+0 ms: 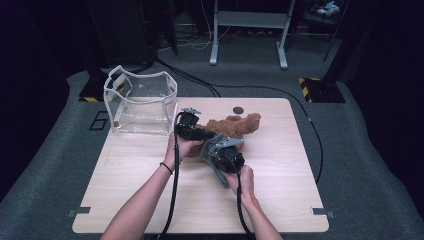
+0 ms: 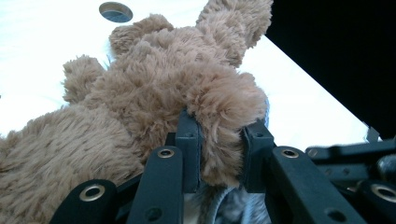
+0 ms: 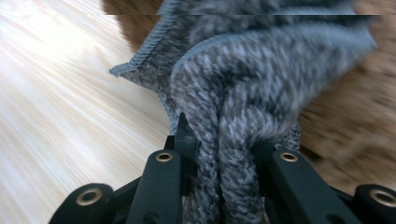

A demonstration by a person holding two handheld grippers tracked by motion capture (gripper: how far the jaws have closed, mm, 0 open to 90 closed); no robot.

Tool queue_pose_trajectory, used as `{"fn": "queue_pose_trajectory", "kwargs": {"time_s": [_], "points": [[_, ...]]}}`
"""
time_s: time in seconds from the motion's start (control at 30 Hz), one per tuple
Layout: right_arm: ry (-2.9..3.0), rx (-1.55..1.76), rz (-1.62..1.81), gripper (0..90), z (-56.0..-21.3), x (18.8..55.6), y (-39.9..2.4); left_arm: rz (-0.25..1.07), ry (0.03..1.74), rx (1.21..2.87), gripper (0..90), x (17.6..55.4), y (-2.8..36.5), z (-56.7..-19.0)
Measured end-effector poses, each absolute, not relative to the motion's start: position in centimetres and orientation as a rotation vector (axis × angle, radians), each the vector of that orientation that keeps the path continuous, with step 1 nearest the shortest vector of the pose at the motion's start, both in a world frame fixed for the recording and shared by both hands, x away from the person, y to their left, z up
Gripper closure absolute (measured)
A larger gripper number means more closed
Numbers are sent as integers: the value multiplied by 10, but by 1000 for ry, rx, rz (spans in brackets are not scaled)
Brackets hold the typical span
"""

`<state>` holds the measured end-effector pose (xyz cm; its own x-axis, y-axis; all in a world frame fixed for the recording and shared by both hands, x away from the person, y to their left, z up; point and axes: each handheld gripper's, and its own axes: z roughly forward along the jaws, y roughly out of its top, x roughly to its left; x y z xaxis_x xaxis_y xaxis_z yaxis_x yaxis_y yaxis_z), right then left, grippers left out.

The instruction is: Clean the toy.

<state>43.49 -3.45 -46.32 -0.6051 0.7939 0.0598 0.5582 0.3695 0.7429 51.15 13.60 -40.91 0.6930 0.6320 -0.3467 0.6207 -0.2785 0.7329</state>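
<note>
A brown plush teddy bear (image 1: 235,127) lies on the wooden table (image 1: 150,165), near its middle. My left gripper (image 1: 214,136) is shut on a furry limb of the bear (image 2: 219,135); the black pads (image 2: 189,144) press into the fur from both sides. A grey knitted cloth (image 3: 261,79) hangs bunched between the jaws of my right gripper (image 1: 209,150), which is shut on a thick fold of it (image 3: 224,158). The grey cloth (image 2: 224,210) also peeks out below the bear's limb in the left gripper view. Both grippers meet at the bear's near end.
A clear plastic bag with white trim (image 1: 141,102) stands open at the table's far left corner. A dark round hole (image 1: 238,110) sits in the tabletop behind the bear. Cables trail from both grippers toward the near edge. Table legs (image 1: 250,30) and floor cables lie beyond.
</note>
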Motion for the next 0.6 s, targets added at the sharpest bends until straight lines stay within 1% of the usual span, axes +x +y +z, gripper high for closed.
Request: {"fn": "queue_pose_trajectory", "kwargs": {"time_s": [0.17,0.33,0.47,0.6], "points": [[2336,1180,1120,733,-468,441,-21,14,965,1968,735,512,136,-409],[2309,1211,1100,734,-468,447,-24,13,958,1965,735,512,136,-409],[2279,1263,1067,734,-466,447,-43,4,951,1959,735,512,139,-410],[2228,1327,1042,734,-462,449,-74,0,924,1966,735,512,139,-411]]}}
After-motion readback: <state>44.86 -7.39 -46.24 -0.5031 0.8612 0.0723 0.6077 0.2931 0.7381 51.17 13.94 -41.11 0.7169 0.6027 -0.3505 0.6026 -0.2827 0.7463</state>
